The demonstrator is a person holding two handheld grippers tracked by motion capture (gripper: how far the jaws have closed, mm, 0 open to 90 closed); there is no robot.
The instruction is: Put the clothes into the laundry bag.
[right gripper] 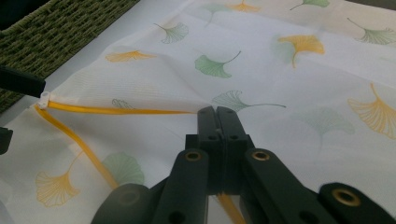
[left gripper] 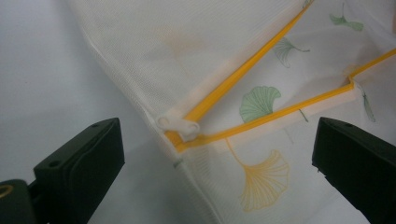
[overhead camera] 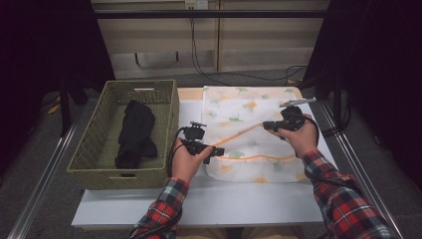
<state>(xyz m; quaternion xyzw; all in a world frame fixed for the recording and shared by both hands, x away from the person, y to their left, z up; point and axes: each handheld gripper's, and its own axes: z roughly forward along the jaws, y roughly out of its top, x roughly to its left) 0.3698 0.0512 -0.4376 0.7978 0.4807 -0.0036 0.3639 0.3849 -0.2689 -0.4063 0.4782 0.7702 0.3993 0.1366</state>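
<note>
A white mesh laundry bag (overhead camera: 234, 107) printed with ginkgo leaves lies on the table, and its yellow zipper (overhead camera: 259, 158) is partly undone. My right gripper (overhead camera: 266, 125) is shut on the upper zipper edge (right gripper: 121, 110) and holds that edge up off the bag. In the right gripper view the shut jaws meet at the right gripper (right gripper: 217, 114) tip, right on the yellow tape. My left gripper (overhead camera: 219, 151) is open at the bag's left edge. In the left gripper view, the white zipper pull (left gripper: 180, 126) lies between the wide-apart jaws of the left gripper (left gripper: 217, 140), untouched.
A woven green basket (overhead camera: 94, 139) stands left of the bag, with a black garment (overhead camera: 134, 132) lying in it. The white table (overhead camera: 224, 199) has bare room in front of the bag. Its far edge meets a wall with cables.
</note>
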